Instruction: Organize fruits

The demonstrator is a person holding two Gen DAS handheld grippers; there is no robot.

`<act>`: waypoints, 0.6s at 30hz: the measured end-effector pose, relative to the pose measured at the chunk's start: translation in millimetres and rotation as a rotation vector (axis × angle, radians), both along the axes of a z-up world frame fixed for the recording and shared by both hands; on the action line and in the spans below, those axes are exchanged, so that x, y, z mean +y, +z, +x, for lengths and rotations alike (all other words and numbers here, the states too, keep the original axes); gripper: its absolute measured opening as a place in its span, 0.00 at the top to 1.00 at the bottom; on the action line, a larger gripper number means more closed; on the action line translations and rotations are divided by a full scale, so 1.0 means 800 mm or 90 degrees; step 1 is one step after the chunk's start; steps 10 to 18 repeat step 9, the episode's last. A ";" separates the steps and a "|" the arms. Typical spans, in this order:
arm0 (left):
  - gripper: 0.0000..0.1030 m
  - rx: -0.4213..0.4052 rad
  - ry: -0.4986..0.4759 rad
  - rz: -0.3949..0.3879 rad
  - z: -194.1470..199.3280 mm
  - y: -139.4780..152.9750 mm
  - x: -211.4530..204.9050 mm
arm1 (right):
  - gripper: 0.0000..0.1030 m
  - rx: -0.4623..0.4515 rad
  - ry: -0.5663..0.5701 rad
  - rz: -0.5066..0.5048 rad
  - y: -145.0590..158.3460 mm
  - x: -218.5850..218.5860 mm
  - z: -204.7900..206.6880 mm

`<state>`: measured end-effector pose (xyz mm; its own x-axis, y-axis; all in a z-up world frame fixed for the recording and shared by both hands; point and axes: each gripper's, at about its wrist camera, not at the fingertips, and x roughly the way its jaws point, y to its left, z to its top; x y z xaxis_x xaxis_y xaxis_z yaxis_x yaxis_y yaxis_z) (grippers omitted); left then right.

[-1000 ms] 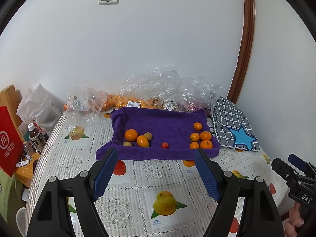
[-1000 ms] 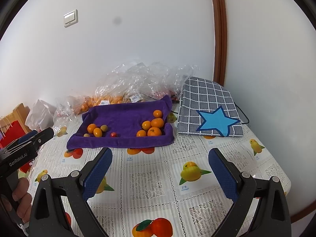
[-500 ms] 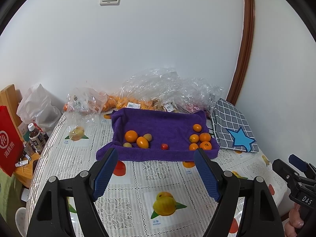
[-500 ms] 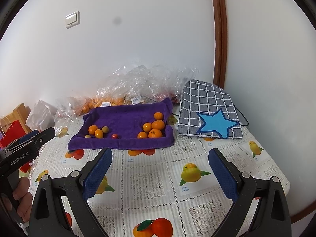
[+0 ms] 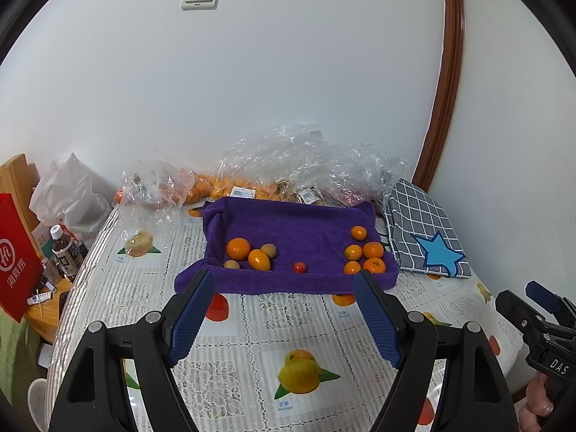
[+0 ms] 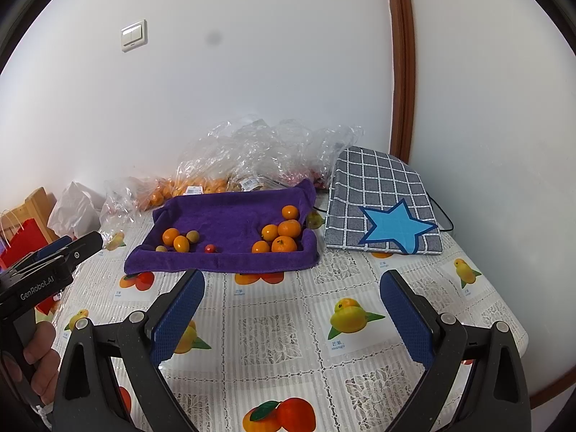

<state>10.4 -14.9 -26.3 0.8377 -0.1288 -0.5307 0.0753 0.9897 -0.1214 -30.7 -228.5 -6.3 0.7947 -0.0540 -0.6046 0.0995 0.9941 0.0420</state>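
Barely begun — oranges [image 5: 363,250] grouped at the purple towel [image 5: 288,223]'s right end, mixed fruit [image 5: 252,253] left unsorted at its other end; left gripper [image 5: 284,318] and right gripper [image 6: 291,320] short of towel, jaws spread, empty.

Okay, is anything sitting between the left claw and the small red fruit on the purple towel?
Only the towel's raised front edge. The left claw is open above bare tablecloth, and the small red fruit lies just behind that fold, apart from the other fruit.
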 end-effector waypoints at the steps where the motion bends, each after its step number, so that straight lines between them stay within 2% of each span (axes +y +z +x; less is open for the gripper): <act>1: 0.24 0.000 0.000 -0.001 0.000 0.000 0.002 | 0.06 0.000 -0.001 0.000 0.000 0.000 0.000; 18: 0.24 -0.008 0.002 0.009 0.002 0.000 0.000 | 0.06 0.000 0.002 -0.002 0.000 0.002 0.000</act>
